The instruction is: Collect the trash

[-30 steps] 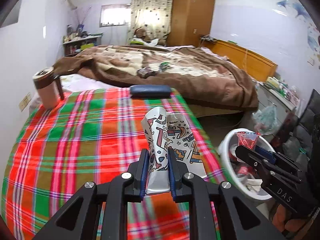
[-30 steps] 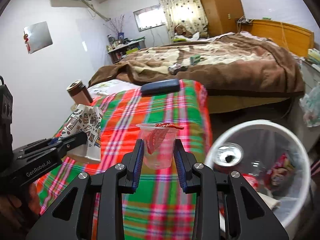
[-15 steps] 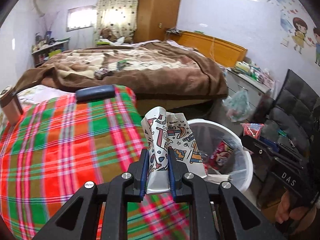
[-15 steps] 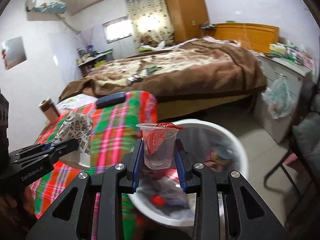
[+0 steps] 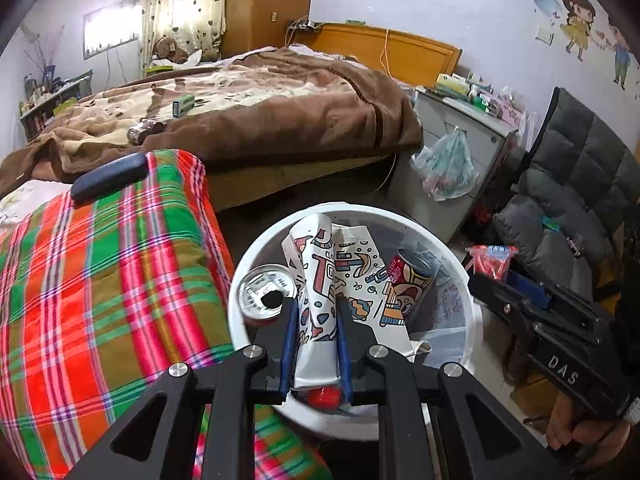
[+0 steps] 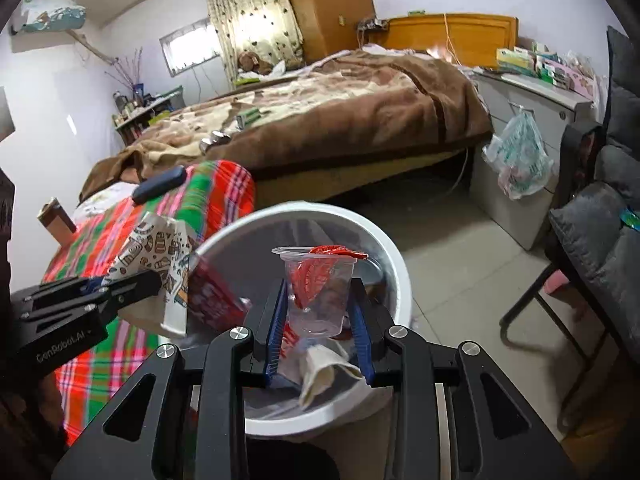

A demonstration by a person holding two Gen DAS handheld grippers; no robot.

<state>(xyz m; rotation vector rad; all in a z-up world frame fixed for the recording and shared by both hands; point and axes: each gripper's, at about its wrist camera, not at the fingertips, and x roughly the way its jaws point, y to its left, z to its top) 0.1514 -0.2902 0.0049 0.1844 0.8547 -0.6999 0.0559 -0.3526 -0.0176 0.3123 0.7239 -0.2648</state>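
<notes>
Bedroom, plaid-covered table (image 5: pixel 100 280) beside white bin (image 5: pixel 472 320) on floor. Left gripper (image 5: pixel 316 312) pinching patterned paper bag (image 5: pixel 340 276) above bin. Right gripper (image 6: pixel 318 308) clamped on clear plastic cup (image 6: pixel 318 300) holding red wrapper (image 6: pixel 320 268), also over bin. Cans (image 5: pixel 266 292) inside bin.

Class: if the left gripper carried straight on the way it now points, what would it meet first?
Probably the rubbish in the white bin: the left gripper, shut on a patterned paper bag, points down into its mouth, though depth is unclear.
</notes>
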